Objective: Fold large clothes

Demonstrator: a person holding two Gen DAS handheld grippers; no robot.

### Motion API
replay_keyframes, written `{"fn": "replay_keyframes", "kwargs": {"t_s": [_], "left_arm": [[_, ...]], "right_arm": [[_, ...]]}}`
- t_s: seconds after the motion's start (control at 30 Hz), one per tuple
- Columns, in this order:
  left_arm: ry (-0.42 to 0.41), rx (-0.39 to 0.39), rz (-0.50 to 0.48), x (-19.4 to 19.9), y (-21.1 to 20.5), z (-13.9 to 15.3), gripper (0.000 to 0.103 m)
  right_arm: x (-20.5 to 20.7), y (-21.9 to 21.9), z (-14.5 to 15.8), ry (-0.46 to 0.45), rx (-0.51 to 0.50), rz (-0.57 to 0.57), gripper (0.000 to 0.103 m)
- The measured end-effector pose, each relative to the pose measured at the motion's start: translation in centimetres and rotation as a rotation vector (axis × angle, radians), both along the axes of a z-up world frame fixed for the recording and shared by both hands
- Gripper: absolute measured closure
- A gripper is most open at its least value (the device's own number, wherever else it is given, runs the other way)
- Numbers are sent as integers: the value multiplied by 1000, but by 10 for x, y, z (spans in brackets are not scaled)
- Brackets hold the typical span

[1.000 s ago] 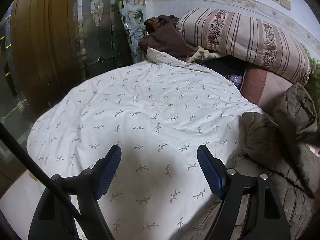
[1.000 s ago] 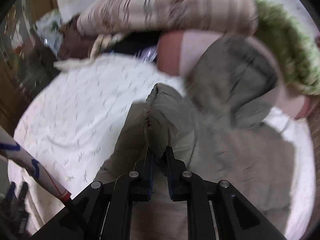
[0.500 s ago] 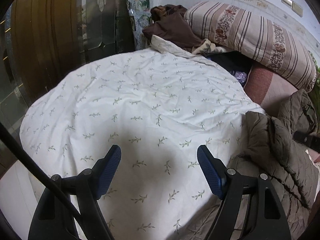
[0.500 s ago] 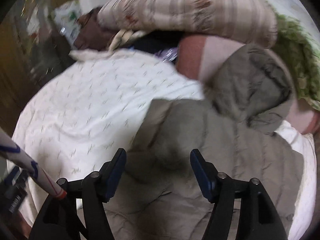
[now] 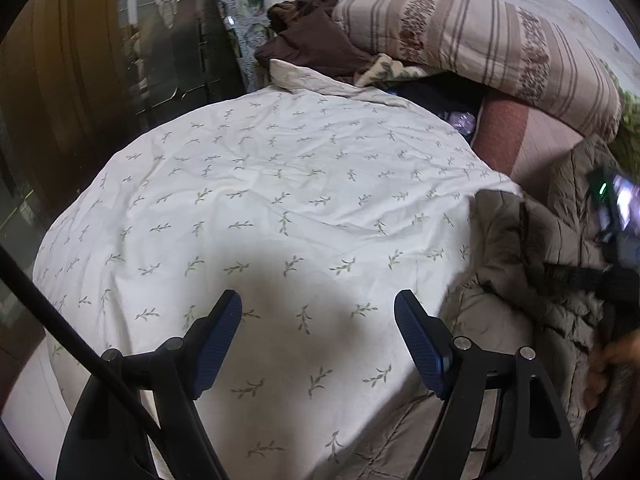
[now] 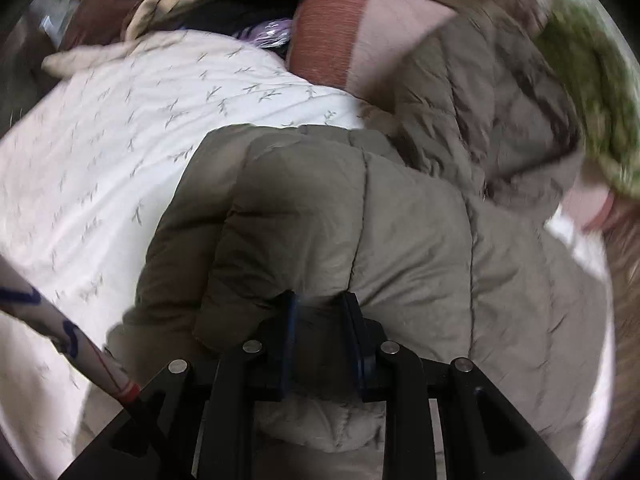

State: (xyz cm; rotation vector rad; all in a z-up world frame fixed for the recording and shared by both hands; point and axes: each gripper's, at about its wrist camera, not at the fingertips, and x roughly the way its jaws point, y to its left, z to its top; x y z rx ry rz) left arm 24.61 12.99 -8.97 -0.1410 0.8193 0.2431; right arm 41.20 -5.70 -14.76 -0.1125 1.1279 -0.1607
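Leaf-print bedsheet lies clear leftward; a striped pillow bounds its far edge. Left hand-held gripper hovers open; right hand-held gripper is closing on the quilted jacket.

One padded jacket, one leaf-print sheet, one striped pillow, one brown garment, two grippers.

A bed carries everything, covered by a white sheet printed with small green sprigs that fills the centre and left of the frame. On it at the right lies a grey-brown quilted jacket. At the upper right rest a striped pillow, a brown garment and a reddish cushion
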Motion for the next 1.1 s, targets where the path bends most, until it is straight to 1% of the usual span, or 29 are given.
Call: {"fn": "replay_keyframes", "kwargs": {"t_s": [0.03, 0.1, 0.13, 0.17, 0.23, 0.3, 0.33, 0.4, 0.43, 0.47, 0.5, 0.57, 0.6, 0.67, 0.73, 0.77, 0.83, 0.87, 0.93, 1.0, 1.07, 1.1], "left_arm": [[6, 8, -9, 0, -3, -1, 25], [26, 24, -32, 1, -8, -5, 25], [35, 27, -41, 1, -9, -6, 25], [48, 29, -53, 2, -11, -8, 25], [63, 27, -68, 2, -13, -12, 25], [89, 28, -97, 3, -15, -17, 25], [100, 30, -108, 3, -16, -20, 25], [125, 32, -135, 3, -18, -27, 25], [137, 28, -151, 3, -19, -30, 25], [159, 16, -176, 2, -19, -34, 25], [173, 6, -191, 3, -20, -37, 25], [216, -59, -243, 3, -19, -46, 25], [231, -90, -259, 3, -19, -50, 25], [275, -161, -282, 3, -17, -59, 25], [299, -210, -296, 2, -17, -65, 25], [302, -237, -304, -1, -15, -66, 25], [308, -282, -329, -7, -14, -66, 25], [317, -318, -351, -12, -14, -67, 25], [328, -351, -386, -26, -16, -69, 25], [334, -322, -408, -40, -22, -69, 25], [339, -258, -443, -58, -36, -67, 25], [337, -238, -455, -63, -42, -67, 28]], "right_arm": [[-2, -2, 6, -4, 6, 5, 77], [-17, -15, 28, -49, 99, -8, 72], [-29, -25, 39, -73, 140, -16, 64], [-39, -33, 46, -89, 155, -22, 58], [-60, -48, 55, -105, 156, -29, 56], [-90, -77, 60, -91, 163, -62, 56], [-109, -97, 61, -77, 173, -95, 54], [-145, -133, 63, -65, 178, -162, 46], [-158, -146, 64, -66, 178, -184, 38], [-179, -165, 67, -69, 177, -219, 32], [-205, -188, 69, -74, 175, -262, 29], [-245, -220, 70, -79, 176, -329, 22], [-269, -237, 70, -82, 178, -367, 21], [-317, -267, 65, -77, 185, -438, 18], [-349, -285, 56, -68, 195, -485, 18], [-369, -295, 47, -60, 216, -515, 18], [-396, -305, 32, -50, 276, -546, 17], [-403, -305, 26, -46, 300, -552, 17], [-419, -304, 8, -26, 372, -556, 17], [-433, -299, -6, -29, 445, -536, 17], [-441, -290, -12, -59, 506, -512, 18], [-444, -286, -13, -71, 525, -500, 19]]}}
